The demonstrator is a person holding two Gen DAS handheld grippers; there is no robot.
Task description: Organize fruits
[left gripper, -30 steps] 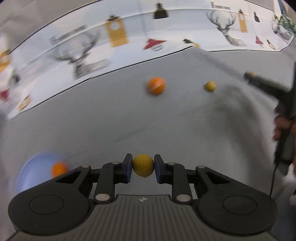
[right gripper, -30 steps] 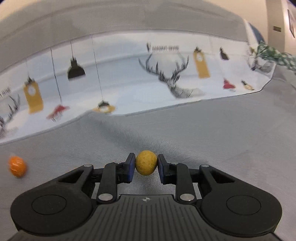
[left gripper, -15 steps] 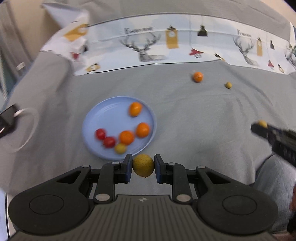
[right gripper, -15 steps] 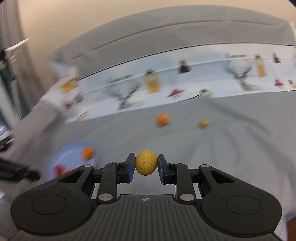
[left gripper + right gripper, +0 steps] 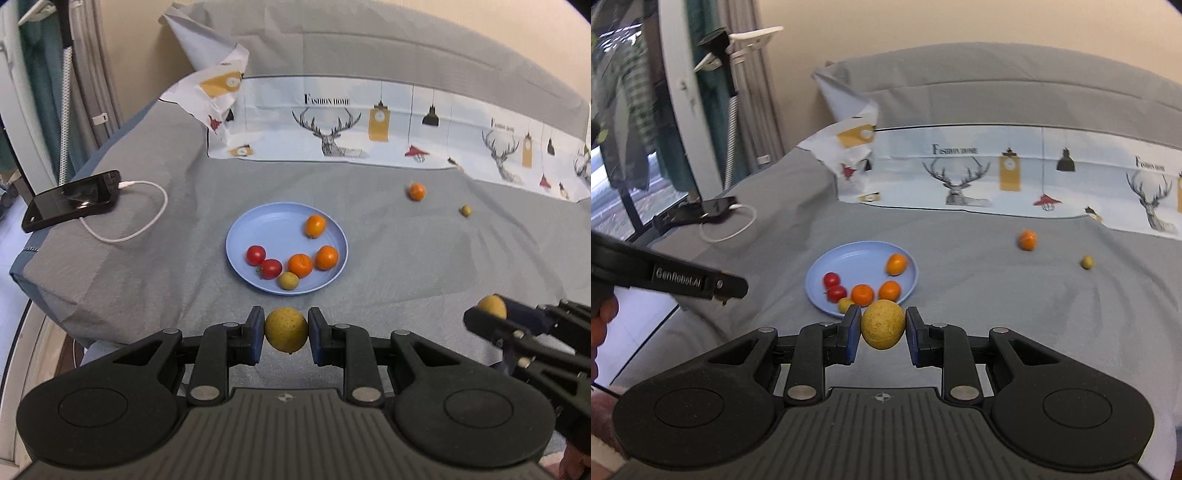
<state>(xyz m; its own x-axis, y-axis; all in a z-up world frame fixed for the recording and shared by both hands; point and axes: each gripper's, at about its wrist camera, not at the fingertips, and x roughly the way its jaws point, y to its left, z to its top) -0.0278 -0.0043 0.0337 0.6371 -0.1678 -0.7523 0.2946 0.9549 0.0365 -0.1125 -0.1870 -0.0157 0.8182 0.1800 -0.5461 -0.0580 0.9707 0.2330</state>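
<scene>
My left gripper point(image 5: 286, 329) is shut on a yellow-green fruit point(image 5: 286, 328), held above the bed's near edge in front of a blue plate point(image 5: 258, 225). The plate holds three orange fruits, two red tomatoes and a small yellow fruit point(image 5: 288, 280). My right gripper point(image 5: 882, 329) is shut on another yellow fruit point(image 5: 882, 325), just before the same plate point(image 5: 849, 254); it also shows in the left wrist view point(image 5: 491, 306). An orange point(image 5: 417, 191) and a small yellow fruit point(image 5: 465, 210) lie loose on the grey bedspread, far right.
A black phone point(image 5: 74, 199) with a white cable point(image 5: 147, 218) lies at the bed's left edge. A printed deer-pattern cloth point(image 5: 369, 129) runs along the back, in front of a grey pillow point(image 5: 406, 48). The left gripper's body point(image 5: 683, 282) crosses the right wrist view.
Both grippers, each keeping its fruit, have swung left and pulled back towards the near edge. The plate has come into full view ahead of both.
</scene>
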